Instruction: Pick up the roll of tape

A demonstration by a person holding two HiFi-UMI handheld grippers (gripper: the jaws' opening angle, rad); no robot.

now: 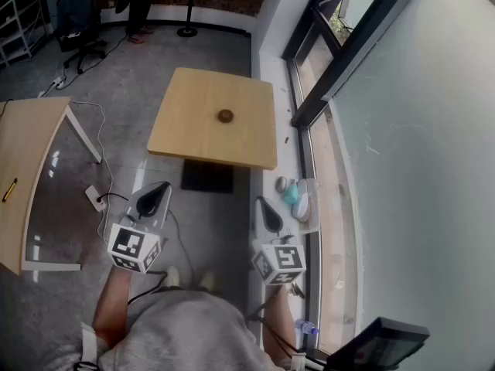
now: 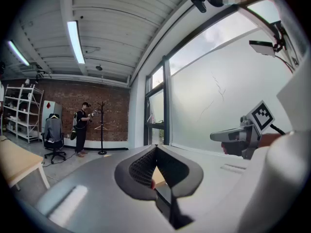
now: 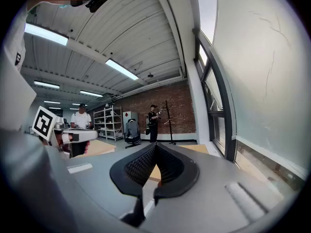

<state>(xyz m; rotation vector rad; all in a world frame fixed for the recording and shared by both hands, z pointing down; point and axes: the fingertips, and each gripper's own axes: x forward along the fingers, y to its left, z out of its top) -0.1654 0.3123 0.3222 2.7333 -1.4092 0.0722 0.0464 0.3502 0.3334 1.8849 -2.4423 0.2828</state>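
Roll of tape [image 1: 225,116] sits alone near the middle of the small square tabletop [image 1: 186,141], well ahead of both grippers and touched by neither. Left gripper [image 1: 160,190] and right gripper [image 1: 264,205] are held side by side short of the tabletop's near edge, over the floor [image 1: 116,76], noses toward it. The tape lies between their two lines, a bit nearer the right one's. Both sets of jaws are pressed together at the tips, nothing pinched: each gripper view shows the pads meeting, with only a tan sliver of wood in the gap behind them. Head view only: the tape itself, a second wooden table [image 1: 23,176] at far left, a water bottle [image 1: 307,328] down by the window [image 1: 402,168]. Gripper views only: ceiling strip lights [image 2: 75,40] and the people. Left gripper view has one person in black [image 2: 80,127] next to a coat stand [image 2: 101,127], plus the right gripper off to the side. Right gripper view has two people, the one in black again and a person in white [image 3: 81,119] behind the left gripper. Count: one tape roll, two grippers, two tables, two people.
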